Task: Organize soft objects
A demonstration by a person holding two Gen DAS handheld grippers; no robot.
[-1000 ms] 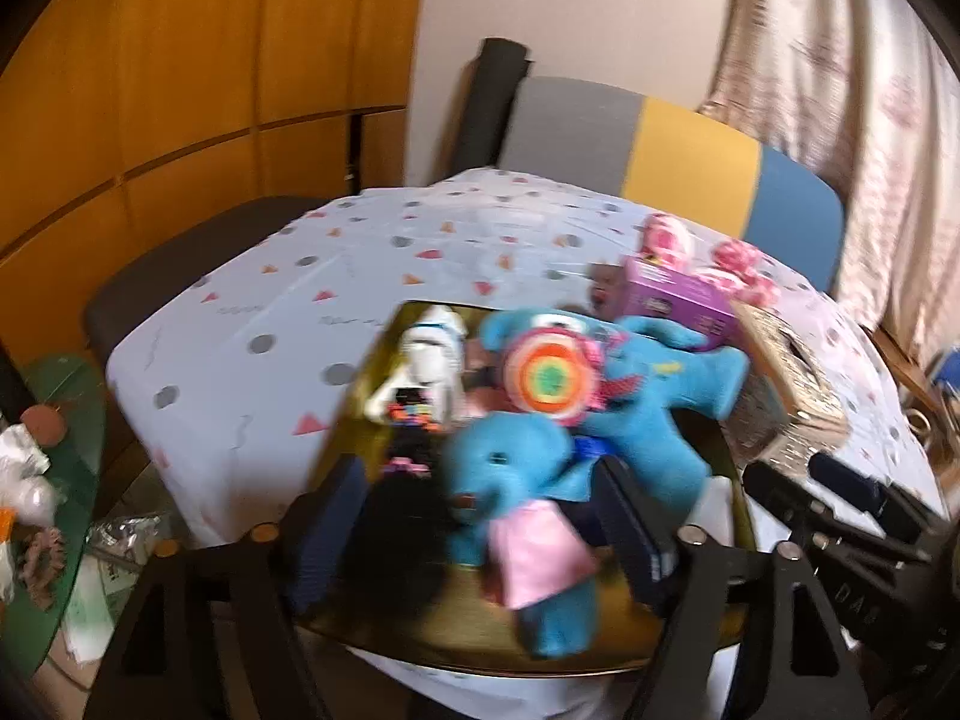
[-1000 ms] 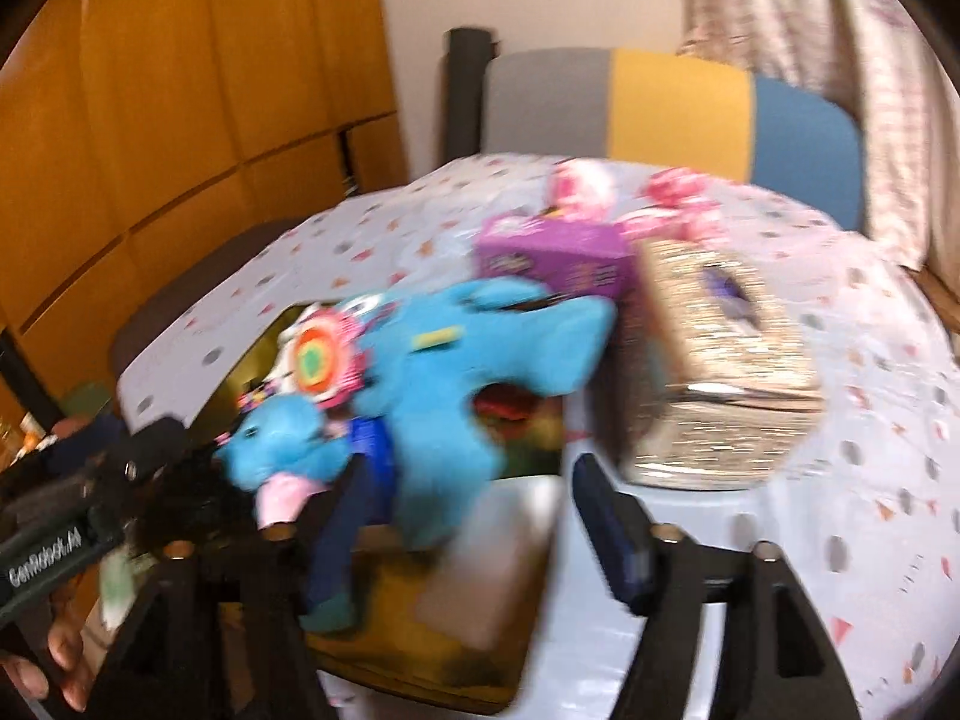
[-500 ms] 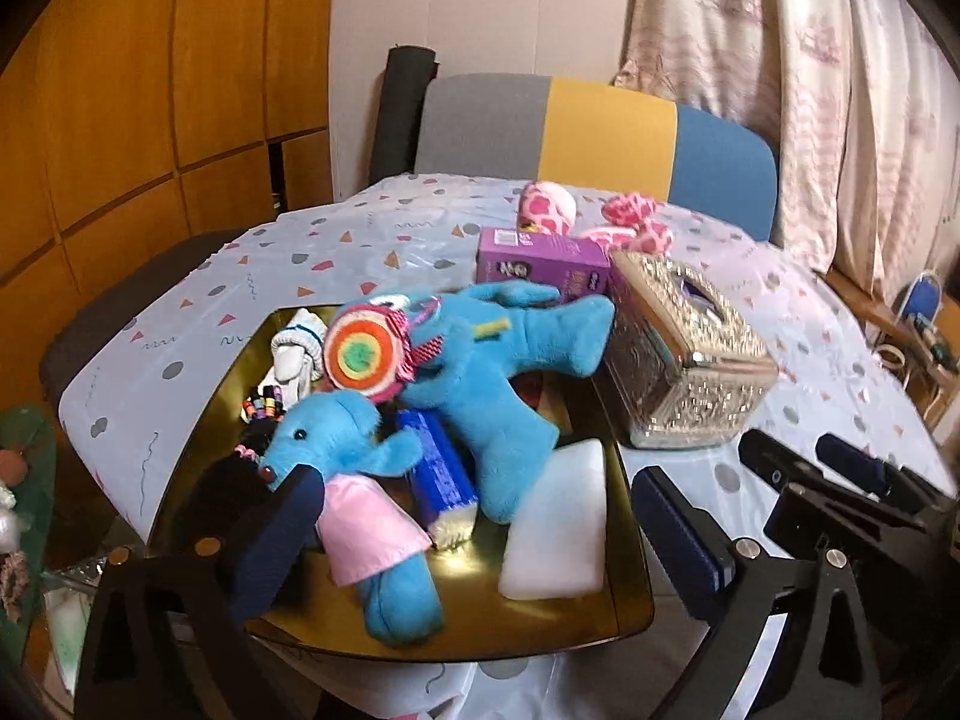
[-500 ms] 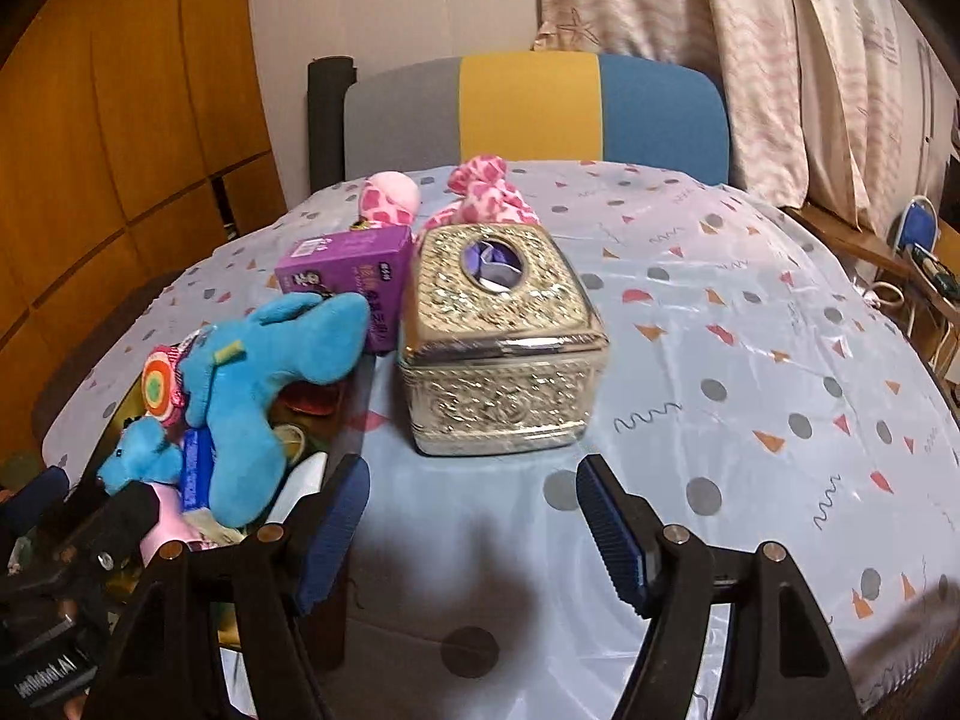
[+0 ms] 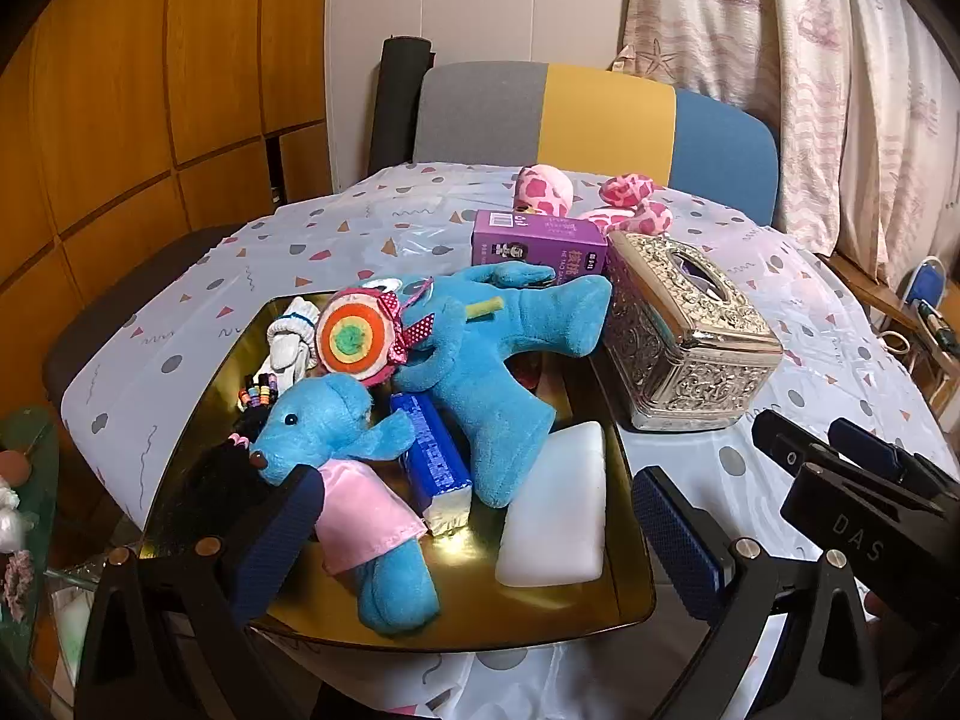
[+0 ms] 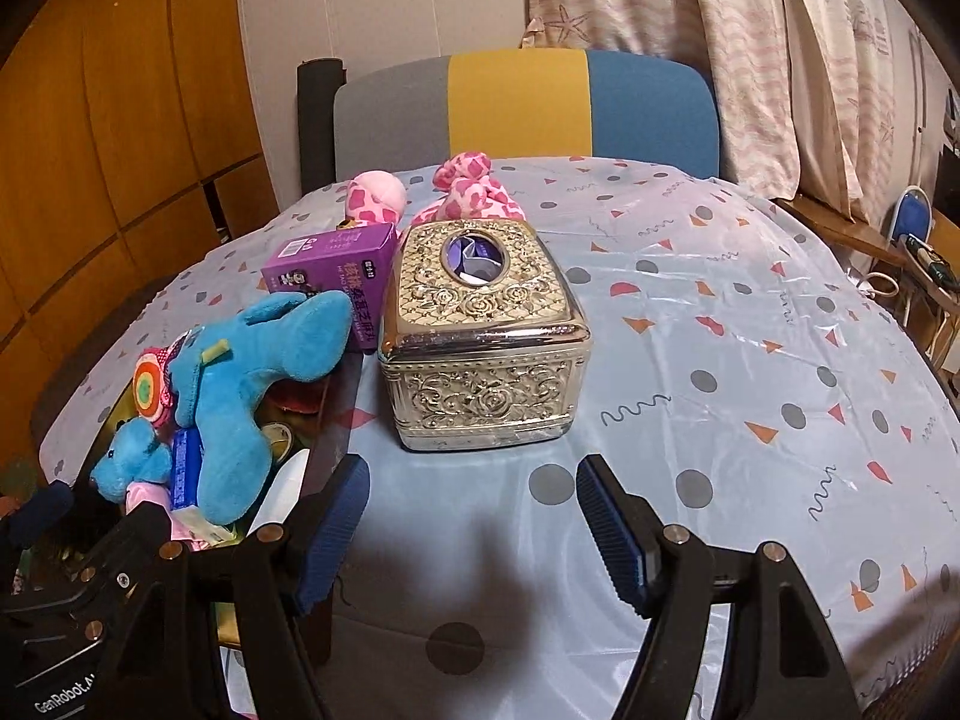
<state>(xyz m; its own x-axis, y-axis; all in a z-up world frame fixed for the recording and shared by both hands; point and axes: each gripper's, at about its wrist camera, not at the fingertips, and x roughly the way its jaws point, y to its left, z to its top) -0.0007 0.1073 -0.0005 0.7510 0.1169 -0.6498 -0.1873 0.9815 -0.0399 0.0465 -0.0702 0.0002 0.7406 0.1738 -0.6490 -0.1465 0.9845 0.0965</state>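
A gold tray holds a large blue plush with a rainbow lollipop, a small blue elephant in a pink dress, a white sock, a blue packet and a white block. My left gripper is open and empty above the tray's near edge. My right gripper is open and empty over the tablecloth, in front of the silver tissue box. A pink spotted plush lies behind the box.
A purple carton stands between the tray and the pink plush. The table has a dotted cloth. A grey, yellow and blue chair stands behind it. Wood panels are at left, curtains at right.
Both grippers have pulled back and swung right. The left one has risen clear of the small elephant; the right one now faces the tissue box instead of the tray.
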